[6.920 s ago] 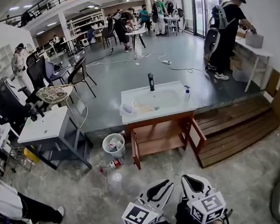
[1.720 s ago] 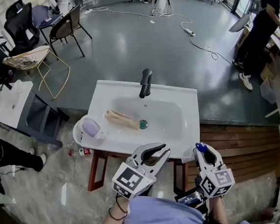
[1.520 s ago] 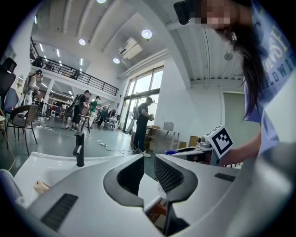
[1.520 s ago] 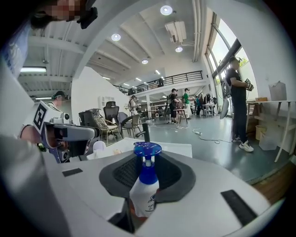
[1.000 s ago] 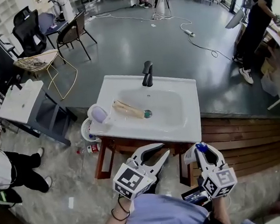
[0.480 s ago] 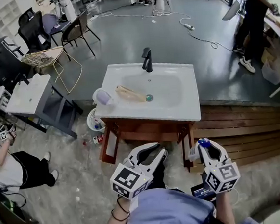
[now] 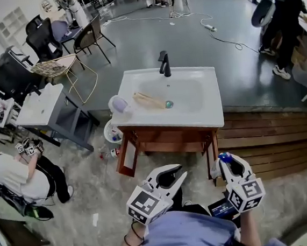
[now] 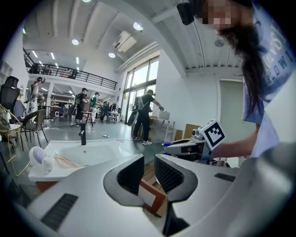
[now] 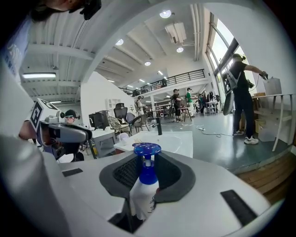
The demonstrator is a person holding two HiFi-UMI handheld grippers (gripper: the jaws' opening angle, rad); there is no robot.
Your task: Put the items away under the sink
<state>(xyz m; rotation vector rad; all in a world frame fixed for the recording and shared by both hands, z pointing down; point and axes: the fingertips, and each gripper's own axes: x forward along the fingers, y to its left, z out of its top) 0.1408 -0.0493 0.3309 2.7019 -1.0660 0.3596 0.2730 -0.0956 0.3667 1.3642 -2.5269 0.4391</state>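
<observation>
The right hand-held gripper (image 9: pixel 147 171) pinches a white pump bottle (image 9: pixel 142 196) below its blue cap, the left hand-held gripper (image 7: pixel 169 173) is spread and empty, both near the open cabinet (image 7: pixel 169 144) under the sink (image 7: pixel 199 120); the bottle is best kept upright and carried in low

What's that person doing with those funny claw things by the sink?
A person stands facing the white sink with a gripper in each hand. The right gripper is clamped on a white pump bottle with a blue top. The left gripper is open and empty. The cabinet under the sink stands open; the bottle is not in it yet.
</observation>
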